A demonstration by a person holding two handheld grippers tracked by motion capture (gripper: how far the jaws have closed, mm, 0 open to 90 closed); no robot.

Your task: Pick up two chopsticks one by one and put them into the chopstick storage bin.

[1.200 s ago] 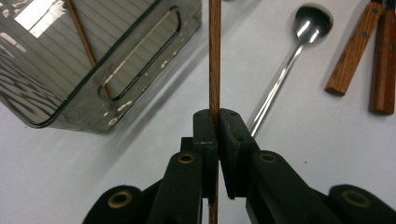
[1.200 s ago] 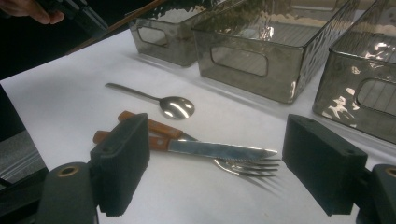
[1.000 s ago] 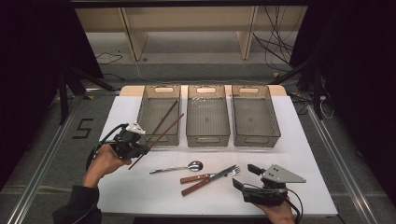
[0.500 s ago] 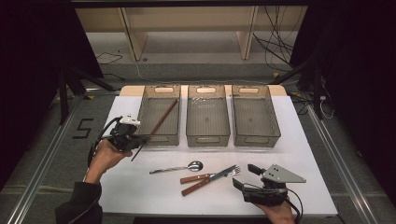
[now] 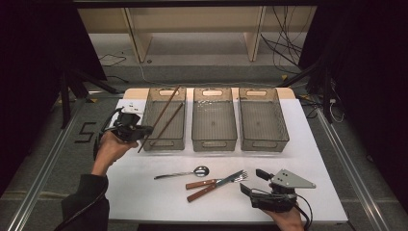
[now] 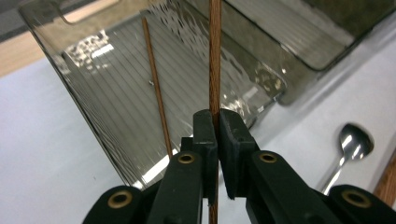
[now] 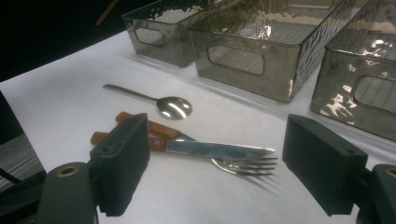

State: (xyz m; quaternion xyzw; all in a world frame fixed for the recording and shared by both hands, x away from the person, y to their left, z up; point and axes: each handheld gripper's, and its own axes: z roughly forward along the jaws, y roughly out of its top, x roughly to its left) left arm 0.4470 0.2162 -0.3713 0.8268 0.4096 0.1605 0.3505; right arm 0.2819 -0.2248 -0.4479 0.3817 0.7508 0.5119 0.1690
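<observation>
Chopstick (image 5: 159, 119) – in left tongs (image 5: 140, 131) – slants up-right, over bin (image 5: 155, 143).

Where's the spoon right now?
In the high view the spoon lies on the white table, in front of the left bin, just left of the knife and fork.

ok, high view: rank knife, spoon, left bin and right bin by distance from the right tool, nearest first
Measured from the right tool:
1. Knife, just to its left on the table.
2. Spoon, farther left, past the knife.
3. Right bin, up the table at the back right.
4. Left bin, back left, by the left tool.
</observation>
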